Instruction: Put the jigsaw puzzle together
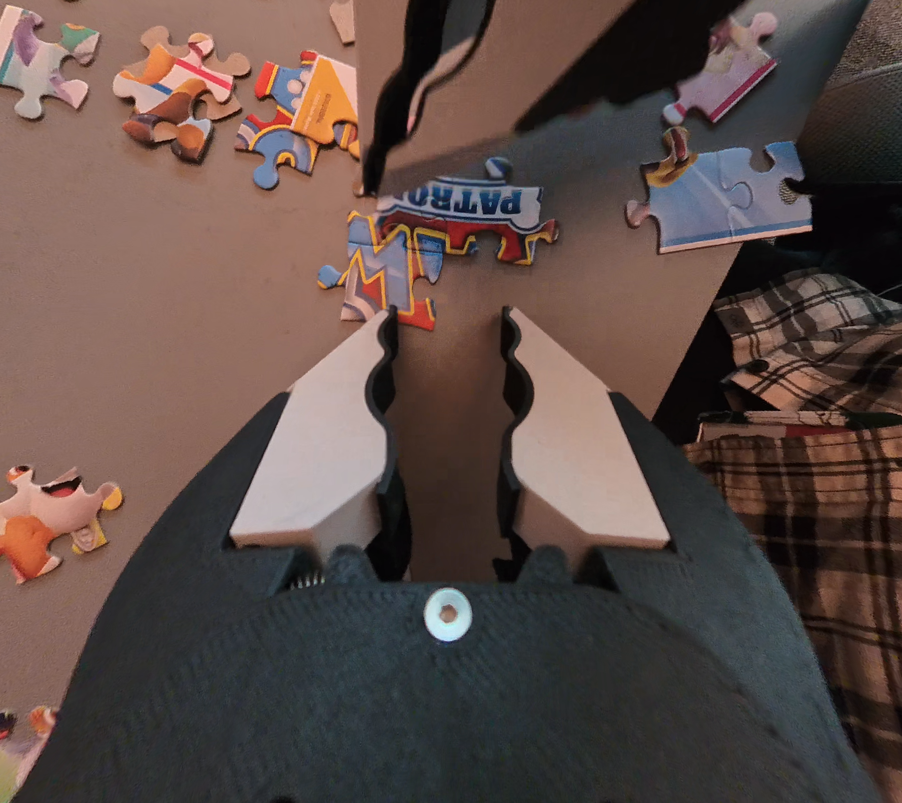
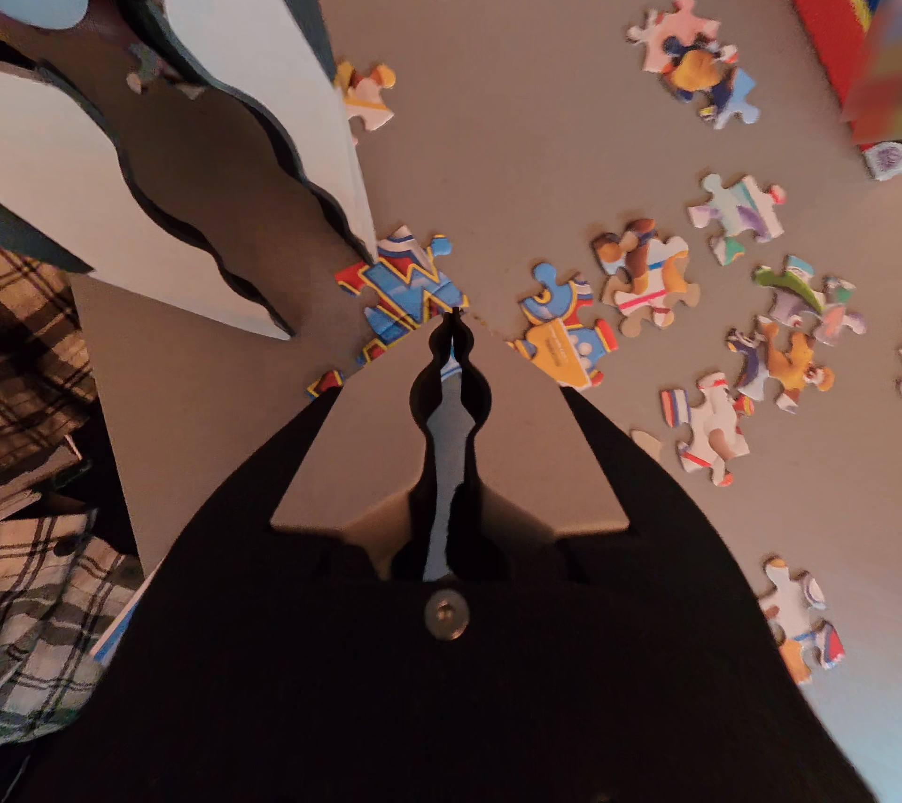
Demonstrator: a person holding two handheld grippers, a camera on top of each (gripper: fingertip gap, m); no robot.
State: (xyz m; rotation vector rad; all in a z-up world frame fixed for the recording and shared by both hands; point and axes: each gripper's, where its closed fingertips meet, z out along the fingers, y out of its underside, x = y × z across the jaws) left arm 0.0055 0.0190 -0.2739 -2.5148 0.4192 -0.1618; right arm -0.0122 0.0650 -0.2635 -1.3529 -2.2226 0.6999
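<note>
1. Puzzle pieces (image 1: 178, 89) lie scattered loose across the left of my table (image 1: 146, 291); most remain unjoined.
2. My left gripper (image 1: 446, 316) hangs spread, empty, just beside the joined logo cluster (image 1: 439, 237).
3. My right gripper (image 2: 455, 316), pressed together, touches that cluster's edge.

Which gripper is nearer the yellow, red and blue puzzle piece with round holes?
Right. The right gripper, shut, sits just beside that piece; the left gripper, open, lies farther off.

Black tongs (image 1: 446, 316), beige wavy-edged fingers (image 1: 322, 438)
</note>
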